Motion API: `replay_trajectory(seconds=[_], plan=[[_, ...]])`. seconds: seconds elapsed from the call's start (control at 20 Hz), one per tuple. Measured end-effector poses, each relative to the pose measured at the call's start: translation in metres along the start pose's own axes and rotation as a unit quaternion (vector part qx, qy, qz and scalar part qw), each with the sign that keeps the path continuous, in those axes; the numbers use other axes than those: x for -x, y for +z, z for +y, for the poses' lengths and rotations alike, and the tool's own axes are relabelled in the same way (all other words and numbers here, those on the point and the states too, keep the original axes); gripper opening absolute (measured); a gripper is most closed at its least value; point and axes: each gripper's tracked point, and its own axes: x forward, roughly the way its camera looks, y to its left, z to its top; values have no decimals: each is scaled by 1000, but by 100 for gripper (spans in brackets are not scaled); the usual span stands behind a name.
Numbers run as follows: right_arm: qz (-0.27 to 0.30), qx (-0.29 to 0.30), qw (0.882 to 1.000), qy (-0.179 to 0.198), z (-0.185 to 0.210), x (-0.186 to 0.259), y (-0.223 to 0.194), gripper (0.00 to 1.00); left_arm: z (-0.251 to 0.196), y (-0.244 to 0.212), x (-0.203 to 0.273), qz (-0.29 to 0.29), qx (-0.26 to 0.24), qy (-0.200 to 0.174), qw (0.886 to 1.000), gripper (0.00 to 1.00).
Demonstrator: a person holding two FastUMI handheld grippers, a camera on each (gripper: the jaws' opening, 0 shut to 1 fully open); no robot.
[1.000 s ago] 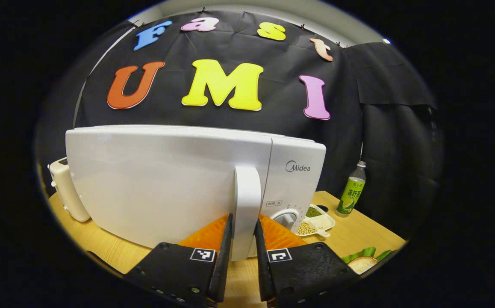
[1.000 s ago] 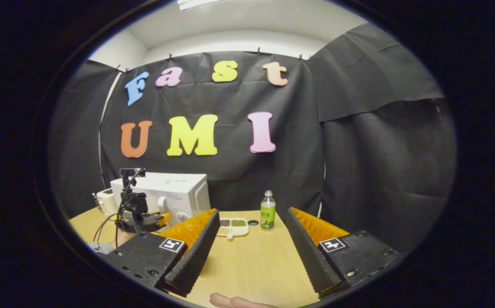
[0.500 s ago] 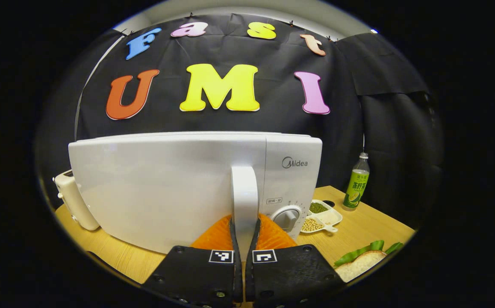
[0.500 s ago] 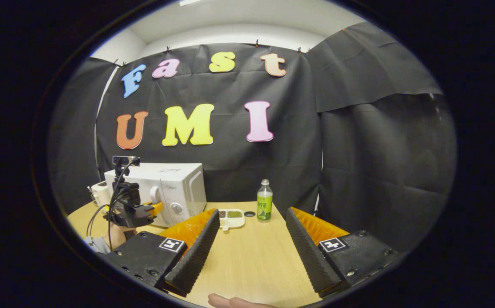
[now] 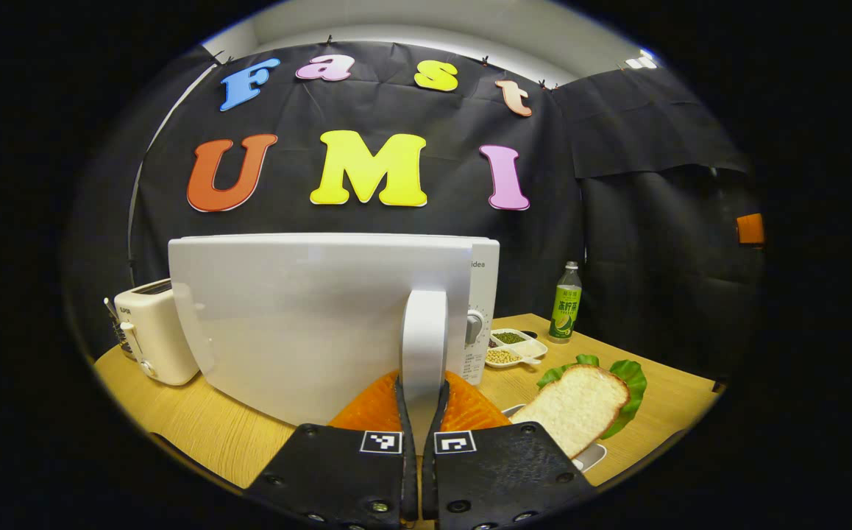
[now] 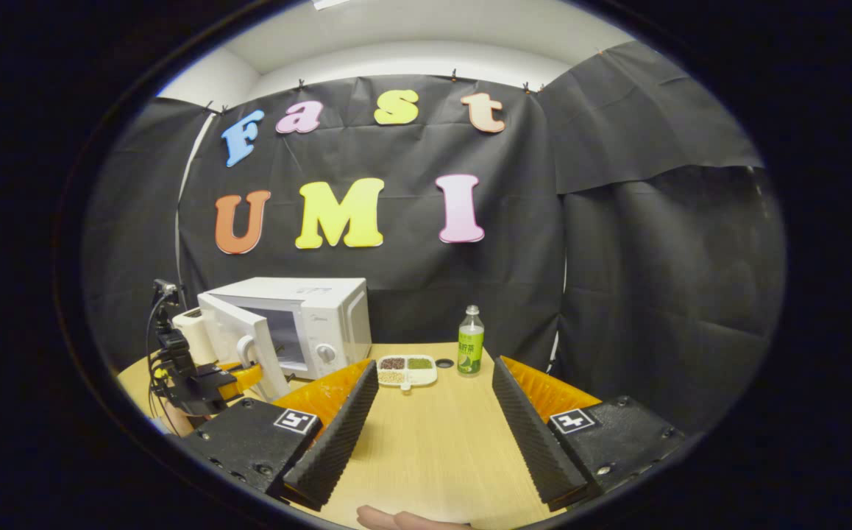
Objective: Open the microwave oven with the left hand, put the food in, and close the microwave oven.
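Left gripper (image 5: 420, 397), ribbed orange jaws clamped on the smooth white handle (image 5: 424, 346), holds the glossy microwave (image 6: 316, 316) door (image 6: 238, 346) ajar; bread (image 5: 569, 408) waits on the wooden table (image 6: 426, 449). Right gripper (image 6: 433, 412) gapes, holding nothing.

Black cloth (image 6: 617, 243) hangs as the booth's wall, pinned along its top edge, with a second panel overlapping at the right. Above it a white wall (image 6: 411, 62) curves into a pale ceiling (image 6: 426, 22), brightly lit. A light wooden table (image 6: 433, 449) stands against the cloth, its grain running toward the back edge; its front edge curves across the left gripper view (image 5: 198, 434).
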Motion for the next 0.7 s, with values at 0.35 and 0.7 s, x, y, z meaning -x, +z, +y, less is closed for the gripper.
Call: replay_trajectory(seconds=[0.35,0.7], plan=[[4,11,1000,0,19,20,-6,99,28,-7,71,3,0,-13,1000,2],[25,9,1000,15,39,11,-28,100,114,-24,182,30,-7,43,999,68]])
